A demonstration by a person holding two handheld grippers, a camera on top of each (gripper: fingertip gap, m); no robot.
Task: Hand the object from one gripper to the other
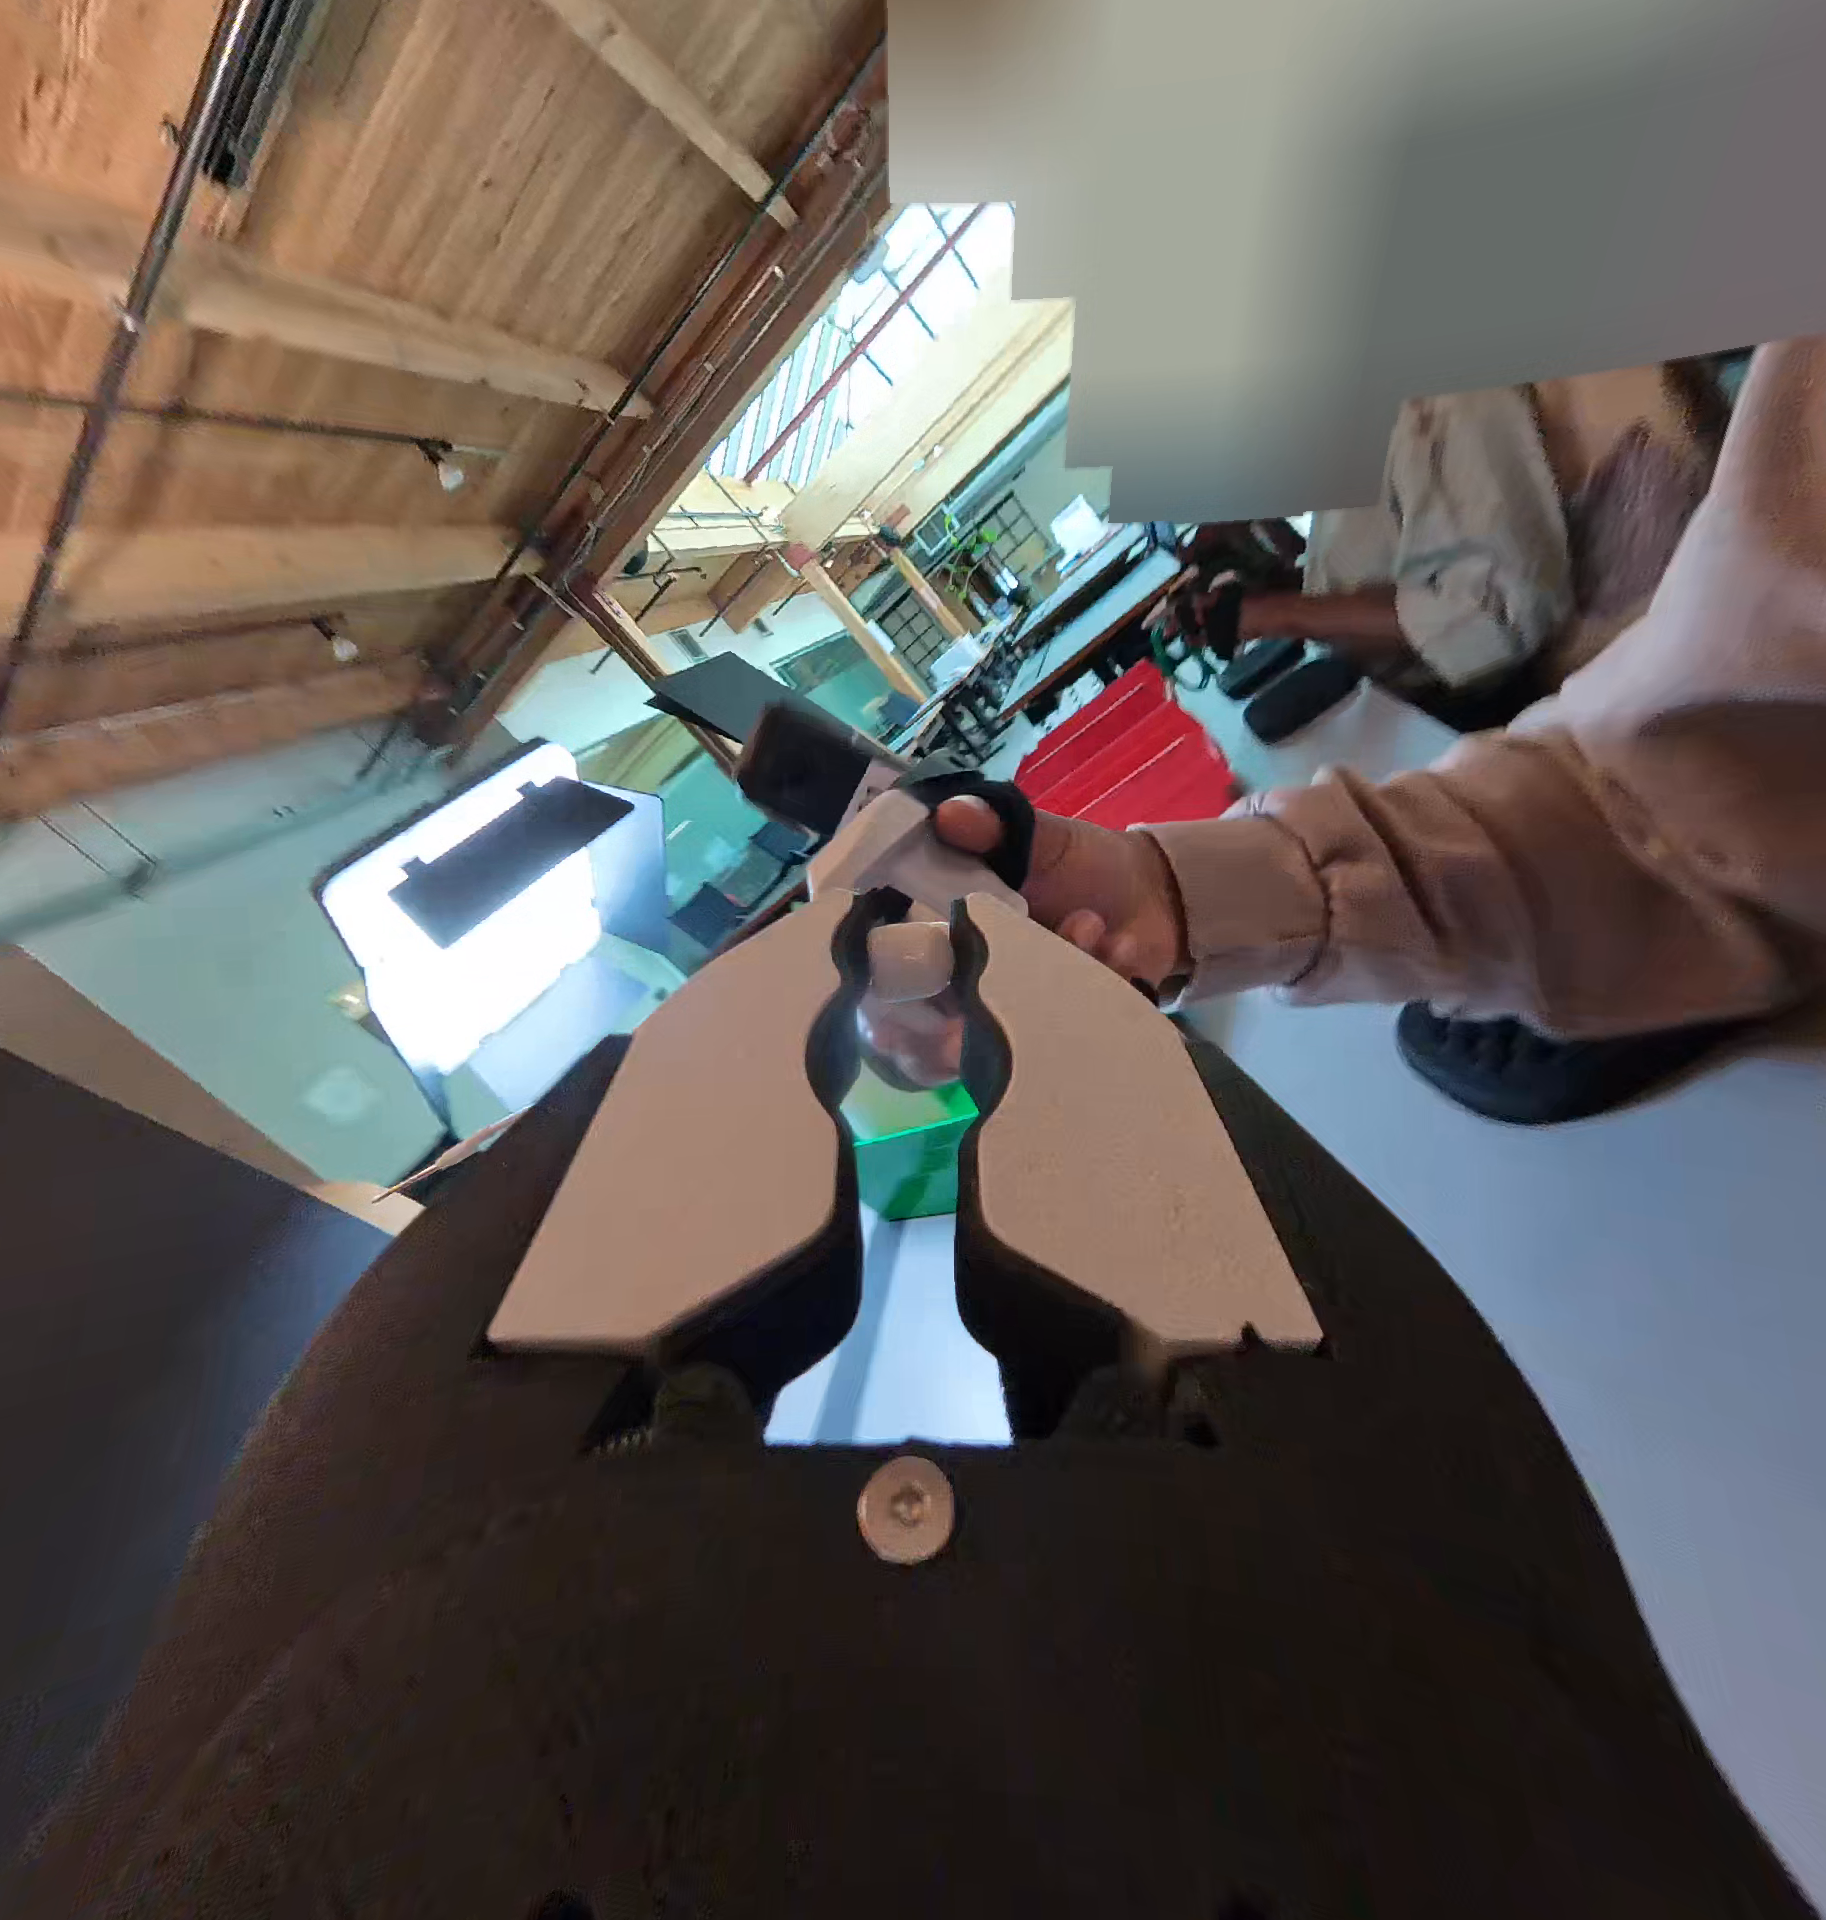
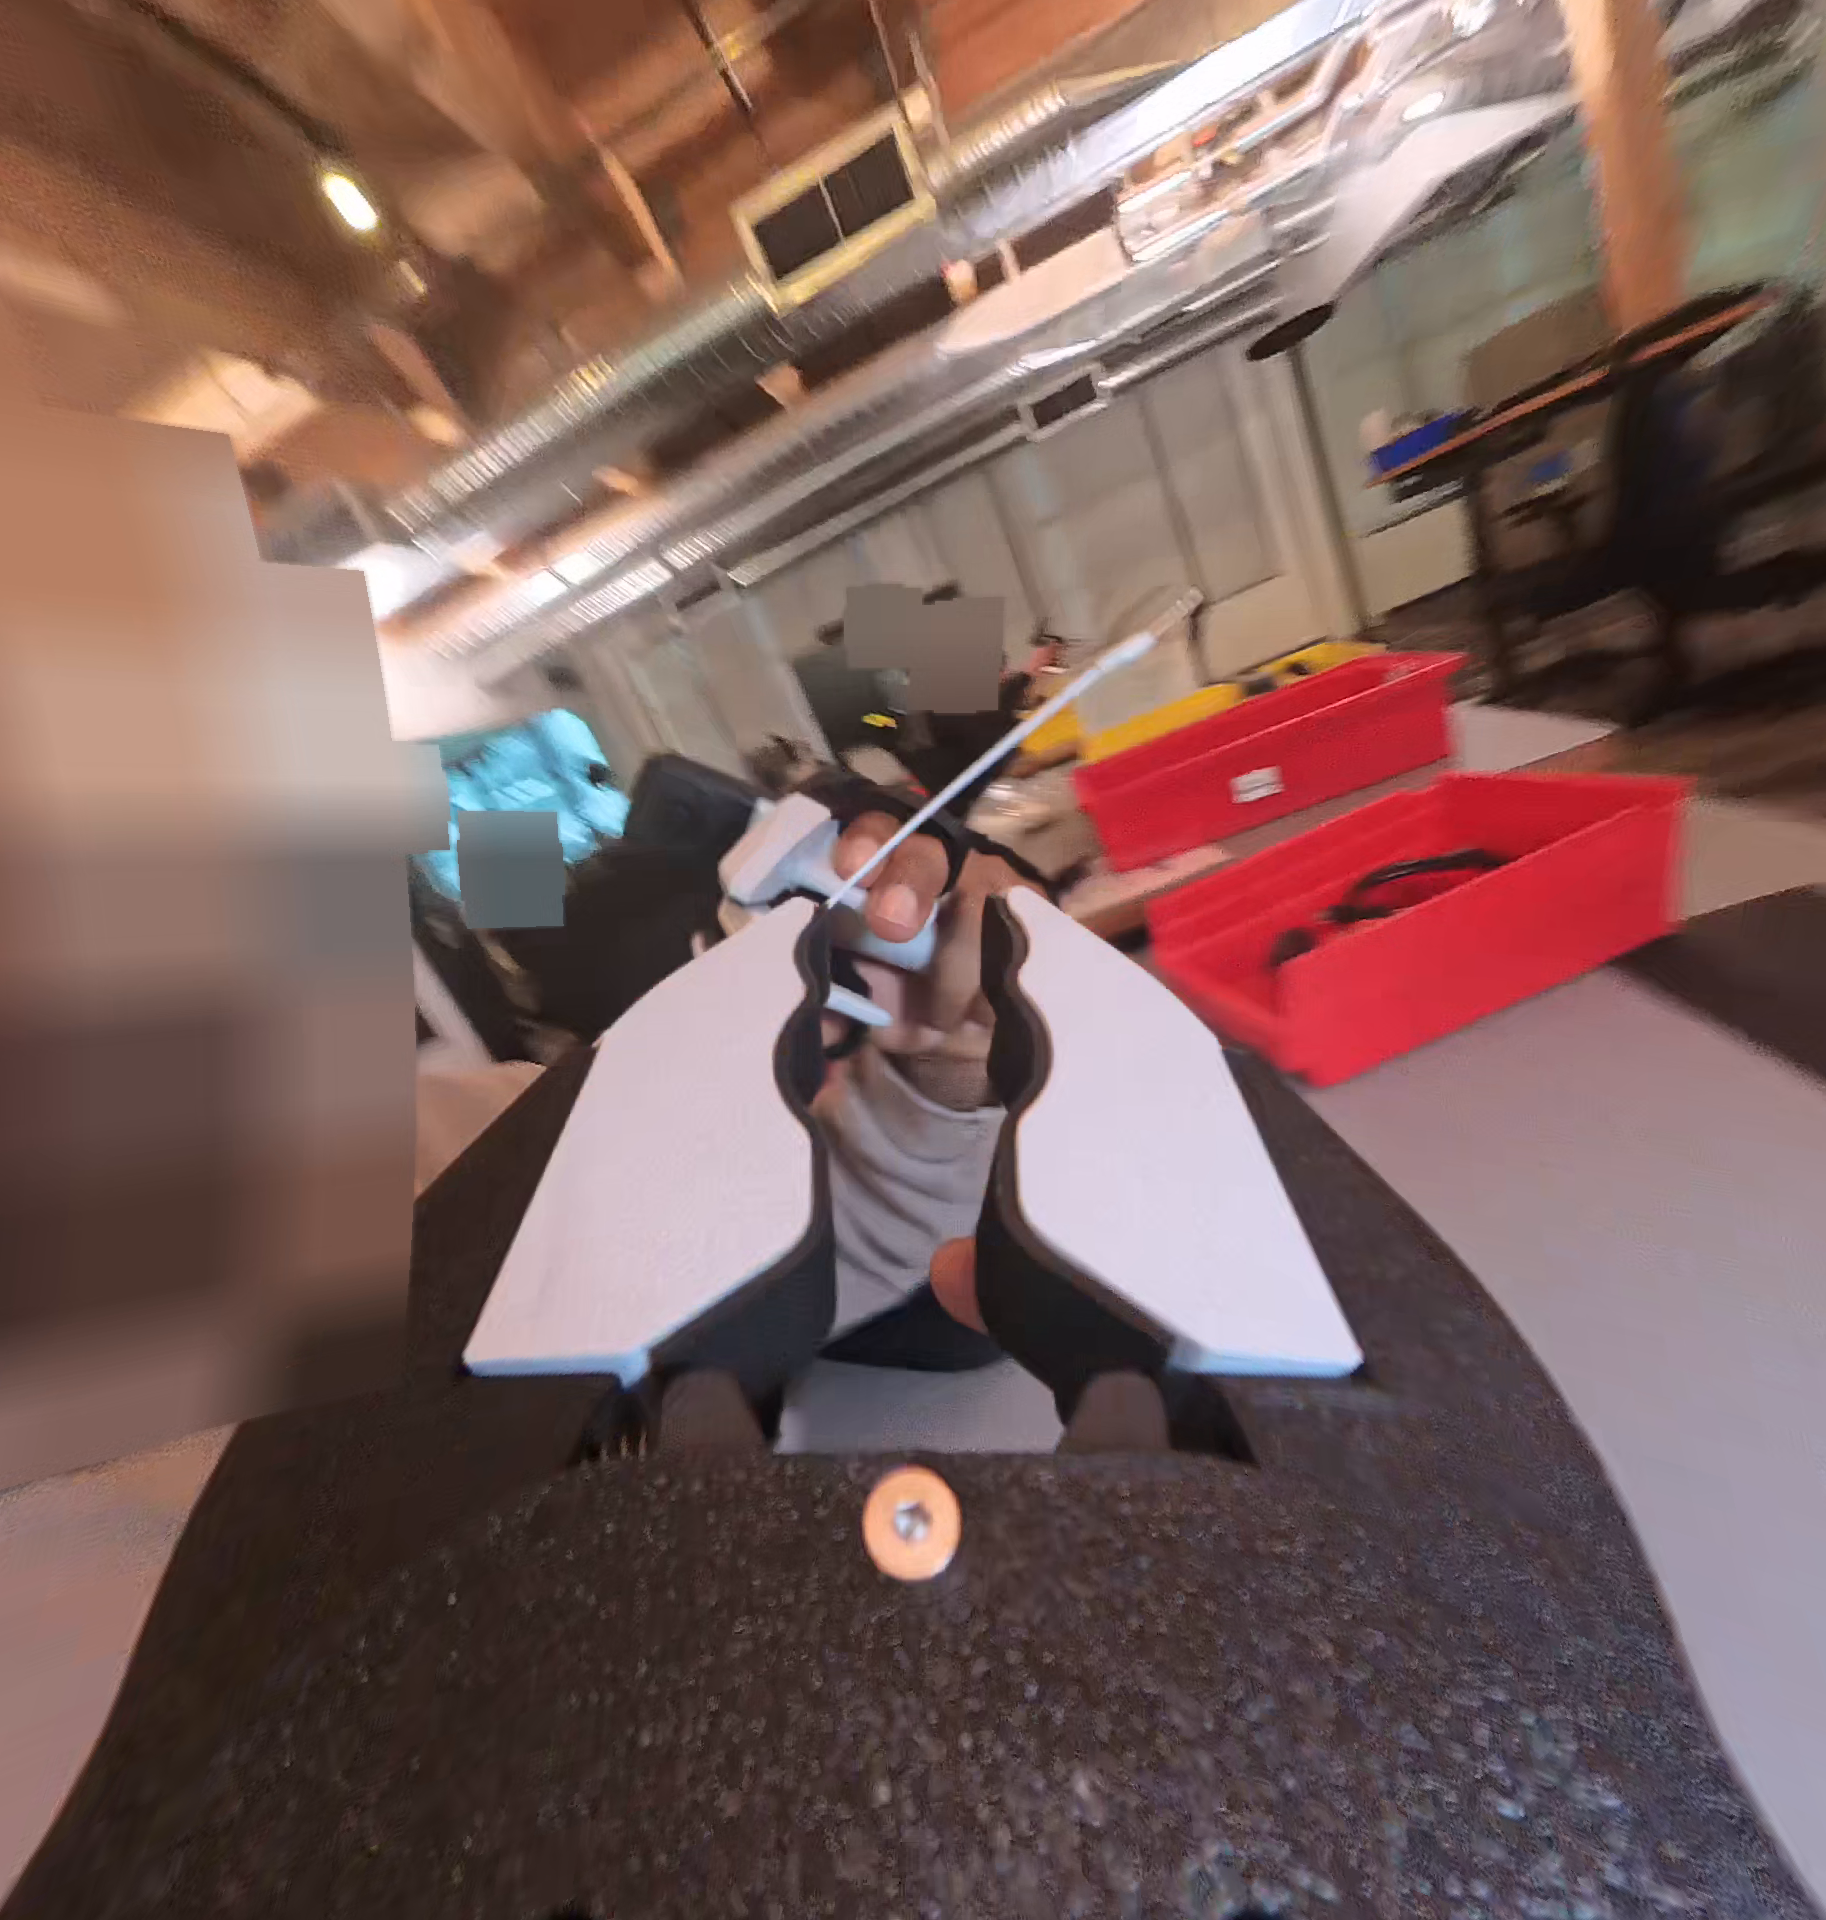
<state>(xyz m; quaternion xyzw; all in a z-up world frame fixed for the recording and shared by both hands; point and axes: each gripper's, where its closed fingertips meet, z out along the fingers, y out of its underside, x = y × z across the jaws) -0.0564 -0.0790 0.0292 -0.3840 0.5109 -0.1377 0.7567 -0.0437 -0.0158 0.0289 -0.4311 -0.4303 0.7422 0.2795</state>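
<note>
**White cable at the meeting of two grippers**

White cable shows in the left wrist view only as a small rounded white piece, in the air, lodged between the tips of the left gripper. The jaws are nearly closed, and both dark pads touch this piece. I cannot tell for sure that it is the cable's end. Just beyond it is the right gripper, held by a hand in a pale sleeve. A green box shows through the gap lower down.

In the right wrist view the cable rises as a thin line up and to the right, with its lower end at the left fingertip of the right gripper. These jaws stand partly apart and clamp nothing. The left gripper and its hand are just past the tips. Two red bins sit toward the far right edge of the grey desk.
</note>
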